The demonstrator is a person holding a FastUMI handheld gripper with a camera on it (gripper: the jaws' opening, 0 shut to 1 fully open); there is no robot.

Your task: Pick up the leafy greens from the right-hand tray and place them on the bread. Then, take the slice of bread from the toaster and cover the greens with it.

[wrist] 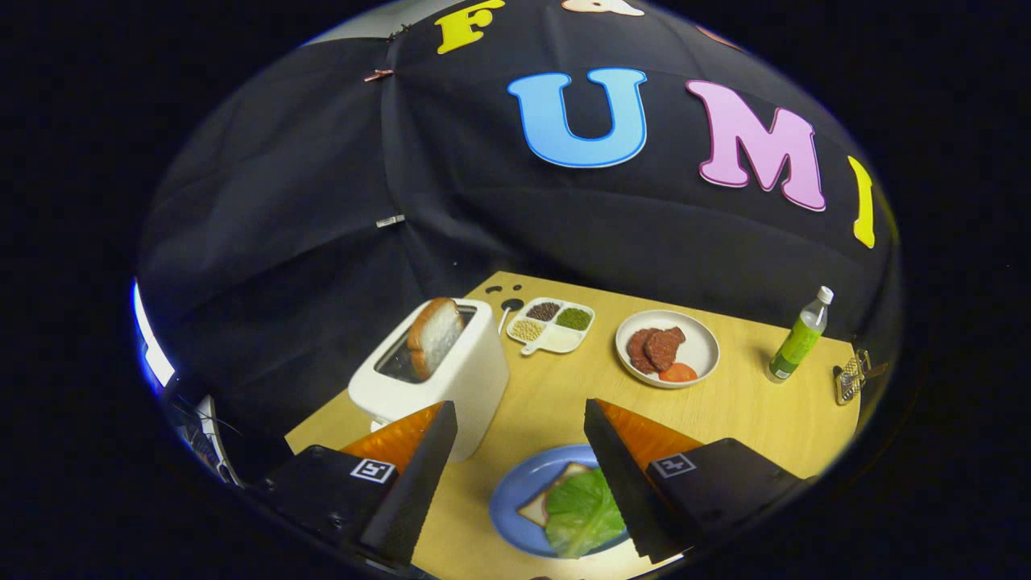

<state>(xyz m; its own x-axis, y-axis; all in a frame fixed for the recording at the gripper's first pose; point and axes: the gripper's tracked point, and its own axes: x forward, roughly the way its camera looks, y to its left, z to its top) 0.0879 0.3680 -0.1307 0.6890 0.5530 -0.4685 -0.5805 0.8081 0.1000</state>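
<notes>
1. Gripper view gives us the gripper with its two wedge-shaped fingers spread wide apart and nothing held between them; we see a small square marker on each finger's base.
2. Between and just ahead of the fingers we find a round, smooth blue plate on the pale wood-grain table.
3. On that plate lies a flat slice of bread with a tan crust, and the leafy greens, crinkled and veined, rest on top of it, covering most of the slice. The right finger partly hides the plate's far side.
4. Beyond the left finger we see a boxy white toaster with rounded corners and a matte shell. A second slice of bread, thick with a brown crust, stands tilted in its slot.
5. Past the toaster sits a small white divided dish holding grains and beans in separate compartments, one compartment bare.
6. Next to it we note a round white plate with dark reddish meat slices and an orange-red slice beside them.
7. Further right stands a slim green bottle with a white cap, upright, and near it a small metal clip-like thing.
</notes>
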